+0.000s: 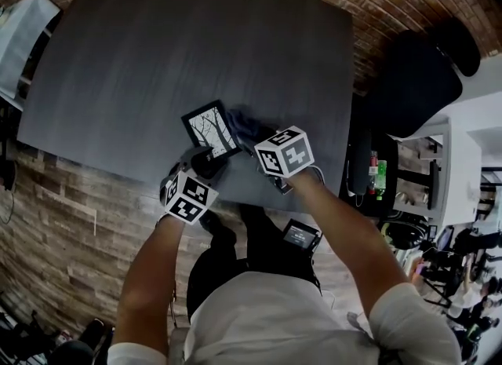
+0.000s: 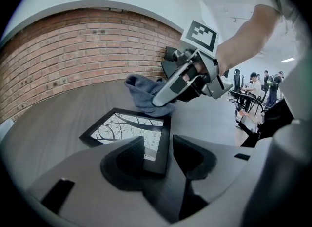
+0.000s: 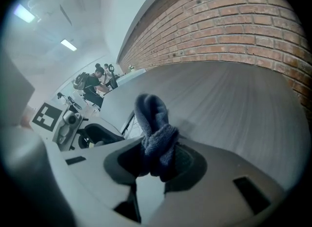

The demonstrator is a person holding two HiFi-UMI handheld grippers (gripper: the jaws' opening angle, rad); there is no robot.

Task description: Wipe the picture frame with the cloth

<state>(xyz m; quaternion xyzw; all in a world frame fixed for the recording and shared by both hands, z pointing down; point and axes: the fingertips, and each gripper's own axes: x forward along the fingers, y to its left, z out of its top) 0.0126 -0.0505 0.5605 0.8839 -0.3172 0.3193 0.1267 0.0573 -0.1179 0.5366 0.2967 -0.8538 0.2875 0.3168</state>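
Note:
A black picture frame (image 1: 210, 129) with a bare-tree print lies near the front edge of the dark table (image 1: 157, 57). My left gripper (image 1: 205, 163) is shut on the frame's near corner; in the left gripper view the frame (image 2: 127, 129) sits between the two jaws of that gripper (image 2: 158, 155). A blue-grey cloth (image 1: 245, 125) rests at the frame's far right corner. My right gripper (image 1: 255, 134) is shut on it. The bunched cloth (image 3: 156, 133) fills the right gripper (image 3: 157, 160). From the left gripper view the cloth (image 2: 145, 96) touches the frame's far edge under the right gripper's fingers (image 2: 168, 90).
A brick wall (image 2: 73, 55) runs behind the table. A dark chair (image 1: 416, 73) stands off the table's right side. Several people and desks show far off (image 2: 253, 87). The person's legs are at the table's front edge (image 1: 235, 222).

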